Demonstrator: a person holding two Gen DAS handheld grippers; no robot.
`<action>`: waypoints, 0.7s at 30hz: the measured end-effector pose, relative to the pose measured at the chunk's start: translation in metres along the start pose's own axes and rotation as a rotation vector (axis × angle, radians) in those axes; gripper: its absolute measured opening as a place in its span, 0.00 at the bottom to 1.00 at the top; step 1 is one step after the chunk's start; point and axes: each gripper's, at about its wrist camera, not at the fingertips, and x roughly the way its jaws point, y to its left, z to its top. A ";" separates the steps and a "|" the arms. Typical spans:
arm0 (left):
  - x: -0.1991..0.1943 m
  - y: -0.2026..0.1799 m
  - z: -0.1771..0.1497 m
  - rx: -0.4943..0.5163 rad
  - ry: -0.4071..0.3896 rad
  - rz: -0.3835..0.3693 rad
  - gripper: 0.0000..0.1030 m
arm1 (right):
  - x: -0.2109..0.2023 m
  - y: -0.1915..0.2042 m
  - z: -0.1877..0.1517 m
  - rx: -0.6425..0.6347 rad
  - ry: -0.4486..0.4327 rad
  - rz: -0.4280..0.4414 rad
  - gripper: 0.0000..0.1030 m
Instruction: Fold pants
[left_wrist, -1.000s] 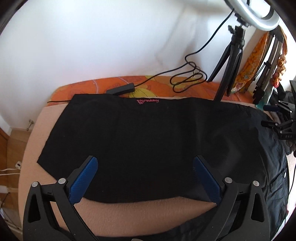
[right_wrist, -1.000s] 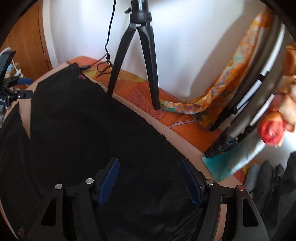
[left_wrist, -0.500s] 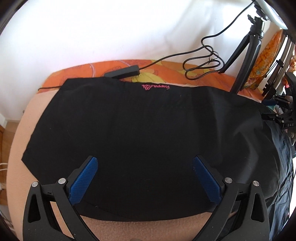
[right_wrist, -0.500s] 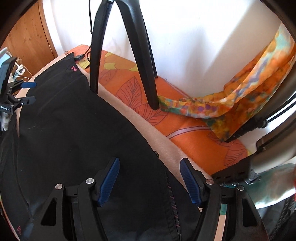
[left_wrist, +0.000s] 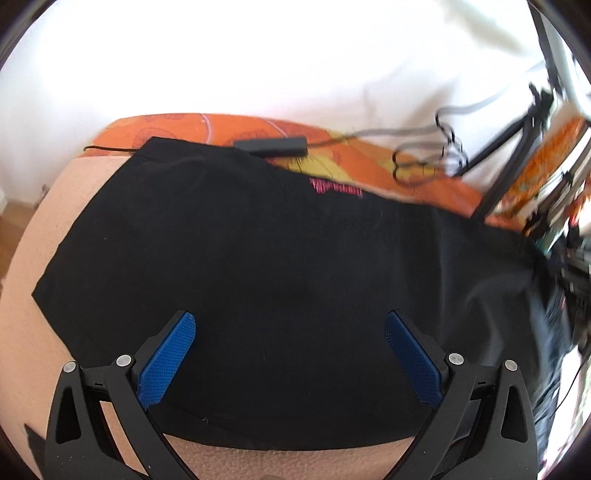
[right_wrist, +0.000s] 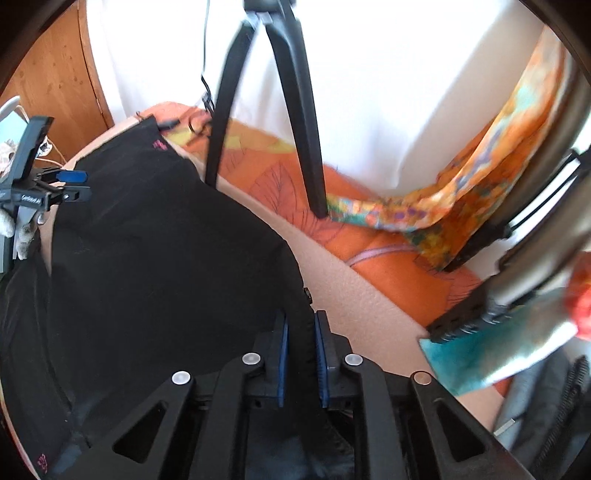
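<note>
Black pants (left_wrist: 280, 266) with a small pink logo (left_wrist: 334, 187) lie spread on a beige pad (left_wrist: 33, 325). My left gripper (left_wrist: 290, 350) is open and empty, its blue pads wide apart just above the near part of the cloth. In the right wrist view the pants (right_wrist: 155, 258) fill the left half. My right gripper (right_wrist: 300, 345) is shut on the pants' edge, a fold of black cloth pinched between its blue pads. The left gripper also shows in the right wrist view (right_wrist: 70, 186) at the far left.
An orange patterned sheet (left_wrist: 221, 127) runs along the white wall behind the pad. A black power adapter (left_wrist: 271, 144) and coiled cable (left_wrist: 424, 162) lie on it. A tripod (right_wrist: 291, 110) stands on the sheet near my right gripper. A colourful cloth (right_wrist: 461, 192) and folded racks (right_wrist: 546, 221) stand at the right.
My right gripper has closed on the pants' edge; it was open before. My left gripper has moved forward over the cloth and turned left, staying open.
</note>
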 end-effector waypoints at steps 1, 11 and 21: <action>-0.002 0.001 0.004 -0.018 -0.008 -0.007 0.98 | -0.012 0.005 -0.001 0.001 -0.025 -0.002 0.09; -0.028 -0.001 0.043 -0.117 -0.091 -0.098 0.99 | -0.095 0.104 -0.031 -0.175 -0.193 -0.023 0.08; 0.004 0.040 0.033 -0.532 0.036 -0.307 0.99 | -0.104 0.140 -0.057 -0.204 -0.176 0.033 0.07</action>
